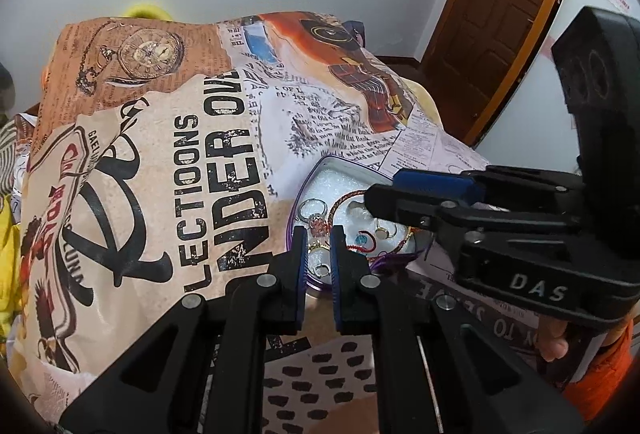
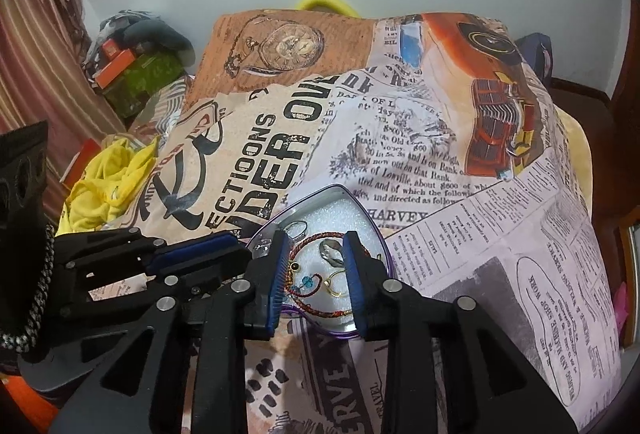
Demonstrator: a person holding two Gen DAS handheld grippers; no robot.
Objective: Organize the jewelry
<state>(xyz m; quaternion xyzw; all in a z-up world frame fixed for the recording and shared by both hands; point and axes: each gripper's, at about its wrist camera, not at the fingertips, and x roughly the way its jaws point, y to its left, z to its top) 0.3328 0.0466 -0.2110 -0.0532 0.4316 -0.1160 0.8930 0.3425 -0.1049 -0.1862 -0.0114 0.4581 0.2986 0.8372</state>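
Right wrist: right gripper [image 2: 316, 266] jaws apart over jewelry tin [image 2: 360, 210]

"DAS" on right gripper [image 1: 386, 200]; "HARVEY" on cloth [image 2: 400, 154]

Soft, even indoor light (fisheye bends, darkens edges)

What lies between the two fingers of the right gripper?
In the right wrist view, the right gripper frames the tin: the red bracelet, a gold ring and blue beads lie between.
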